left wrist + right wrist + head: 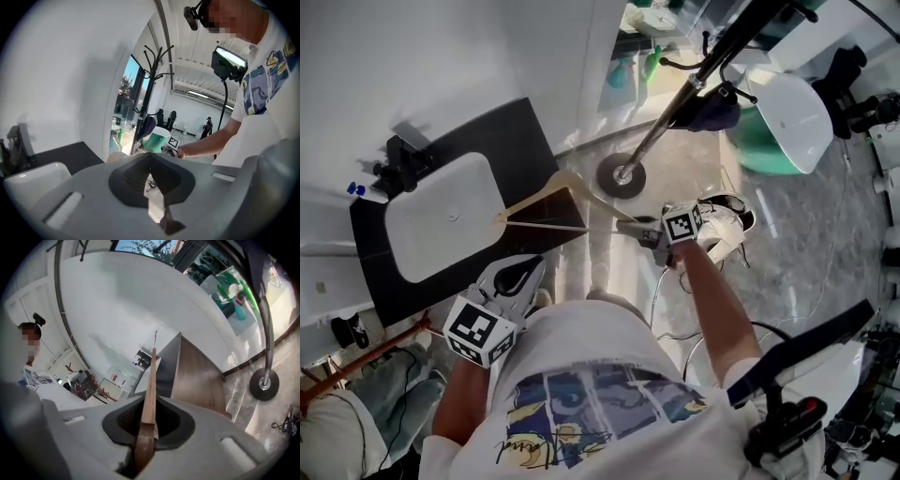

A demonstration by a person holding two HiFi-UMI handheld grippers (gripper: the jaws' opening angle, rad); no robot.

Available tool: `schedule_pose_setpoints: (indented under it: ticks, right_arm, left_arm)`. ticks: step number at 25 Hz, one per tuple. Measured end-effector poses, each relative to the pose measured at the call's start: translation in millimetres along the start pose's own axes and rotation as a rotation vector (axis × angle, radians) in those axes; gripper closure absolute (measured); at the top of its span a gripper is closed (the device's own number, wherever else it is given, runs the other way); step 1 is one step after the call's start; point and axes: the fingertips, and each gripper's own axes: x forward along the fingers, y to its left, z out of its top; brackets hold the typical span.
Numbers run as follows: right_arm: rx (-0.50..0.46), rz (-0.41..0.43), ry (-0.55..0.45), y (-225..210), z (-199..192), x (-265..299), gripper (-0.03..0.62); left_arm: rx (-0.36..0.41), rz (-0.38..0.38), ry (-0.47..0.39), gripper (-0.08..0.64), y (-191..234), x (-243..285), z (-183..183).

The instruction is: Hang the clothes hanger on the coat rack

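A pale wooden clothes hanger (534,199) sticks out leftward over the corner of the black counter, and my right gripper (639,230) is shut on its right end. In the right gripper view the hanger (150,390) runs straight out from between the jaws of the right gripper (147,427). The black coat rack (675,108) slants up to the right from its round base (622,175), just beyond the hanger. Its hooks (157,56) show in the left gripper view. My left gripper (520,274) hangs low near my body, and in its own view this gripper (152,187) has its jaws nearly together and holds nothing.
A white basin (441,216) with a black tap (398,164) sits in the black counter (525,141) at the left. A dark garment (712,112) hangs on the rack, with a green and white chair (787,122) behind it. A camera stand (797,356) is at the lower right.
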Motion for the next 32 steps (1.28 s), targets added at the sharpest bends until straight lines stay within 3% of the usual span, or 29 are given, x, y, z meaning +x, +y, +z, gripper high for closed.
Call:
schedule_pose_setpoints:
  ticks: [8, 19, 25, 32]
  right_arm:
    - [-0.126, -0.08, -0.175, 42.5, 34.8, -65.9, 0.551]
    - [-0.388, -0.215, -0.383, 146.9, 111.6, -190.4, 0.551]
    - [-0.498, -0.195, -0.461, 208.1, 149.1, -245.8, 0.551]
    - [-0.622, -0.25, -0.545, 235.3, 197.1, -316.4, 0.551]
  left_arm:
    - [0.042, -0.112, 0.006, 0.558, -15.9, 9.4, 6.8]
    - [0.081, -0.257, 0.008, 0.558, -36.6, 23.1, 10.0]
    - [0.09, -0.3, 0.016, 0.558, -49.9, 34.5, 10.7]
    - [0.096, -0.31, -0.006, 0.558, -58.6, 59.6, 26.6]
